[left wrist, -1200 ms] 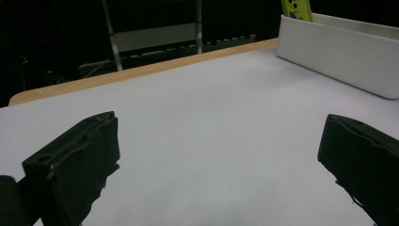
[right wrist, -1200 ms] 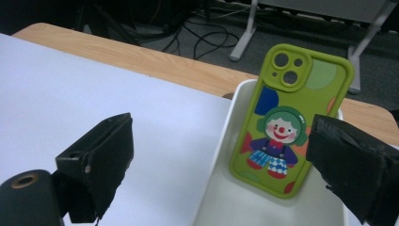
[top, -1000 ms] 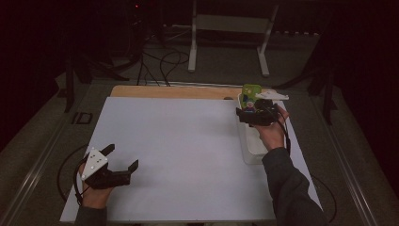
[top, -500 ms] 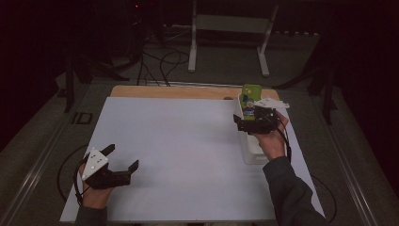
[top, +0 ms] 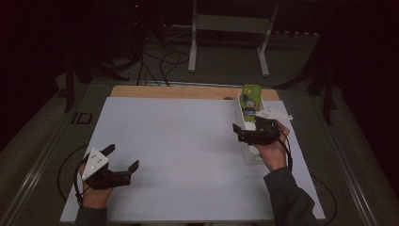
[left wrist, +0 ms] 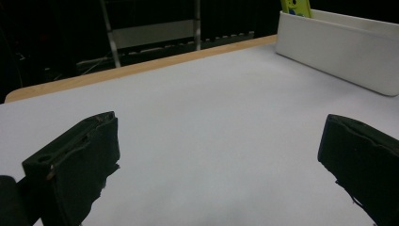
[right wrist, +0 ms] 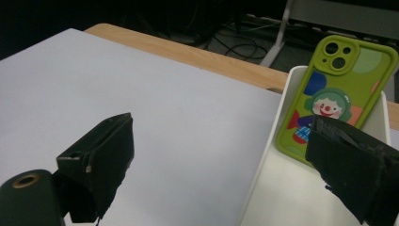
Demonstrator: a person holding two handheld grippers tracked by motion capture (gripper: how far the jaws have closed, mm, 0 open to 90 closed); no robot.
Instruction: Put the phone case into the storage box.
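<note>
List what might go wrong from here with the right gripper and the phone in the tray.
1. The green phone leans against the far end of the white tray, so a nudge may tip it flat.
2. The right gripper is open above the tray, one jaw outside its wall, and may catch the rim and shift the tray on the way down.
3. The left gripper rests open, far off, and cannot steady the tray.

Wide bare surface [top: 188, 141] between left claw [top: 123, 157] and right claw [top: 244, 134]; free passage across the whole middle. Along the right side, a white tray [top: 251, 155] walling off that strip, with a green phone [top: 251, 98] propped upright at its far end. Right claw spread open above the tray's near wall.
</note>
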